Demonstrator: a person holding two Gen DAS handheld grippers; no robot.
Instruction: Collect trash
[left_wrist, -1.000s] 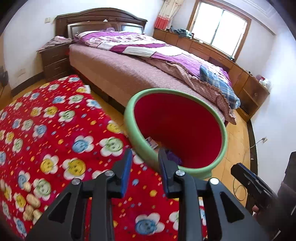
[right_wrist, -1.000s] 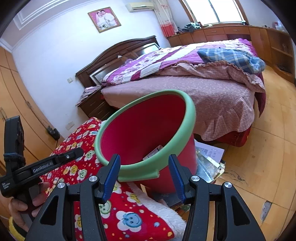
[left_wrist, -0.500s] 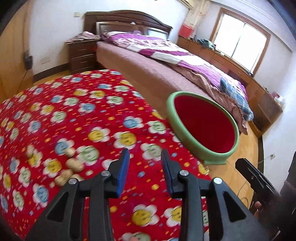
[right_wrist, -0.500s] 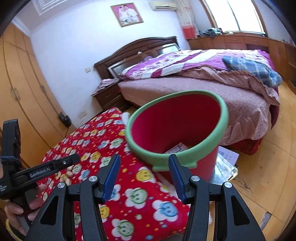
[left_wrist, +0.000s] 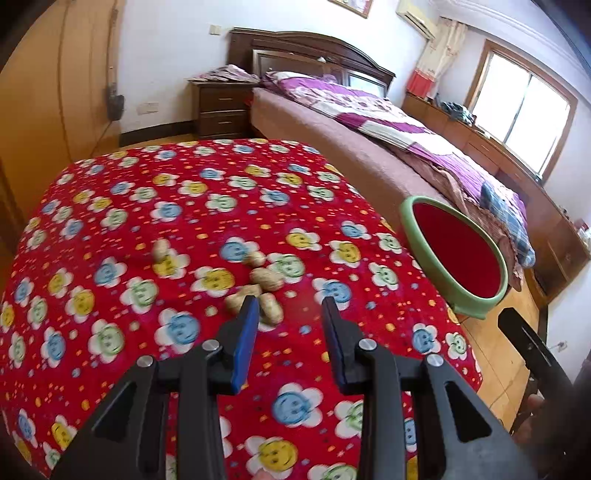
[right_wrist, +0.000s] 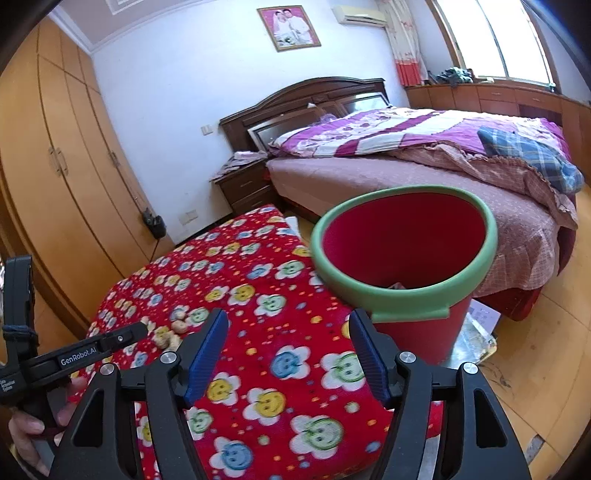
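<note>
Several peanut shells (left_wrist: 260, 280) lie on a red flowered blanket (left_wrist: 147, 192) that covers a low table. They also show in the right wrist view (right_wrist: 173, 328). My left gripper (left_wrist: 290, 314) is open and empty, just in front of the shells, its left finger overlapping the nearest one. A red bin with a green rim (left_wrist: 456, 254) stands at the table's right edge; some litter lies inside it (right_wrist: 397, 286). My right gripper (right_wrist: 288, 332) is open and empty, above the blanket next to the bin (right_wrist: 406, 254).
A bed (right_wrist: 424, 158) with a purple quilt stands behind the table and bin. A dark nightstand (left_wrist: 221, 107) and wooden wardrobes (right_wrist: 55, 158) line the back and left. Papers (right_wrist: 480, 325) lie on the wooden floor by the bin.
My left gripper has swung left from the bin's mouth, across the blanket to the peanut shells. My right gripper has drawn back from the bin, so more of the blanket shows.
</note>
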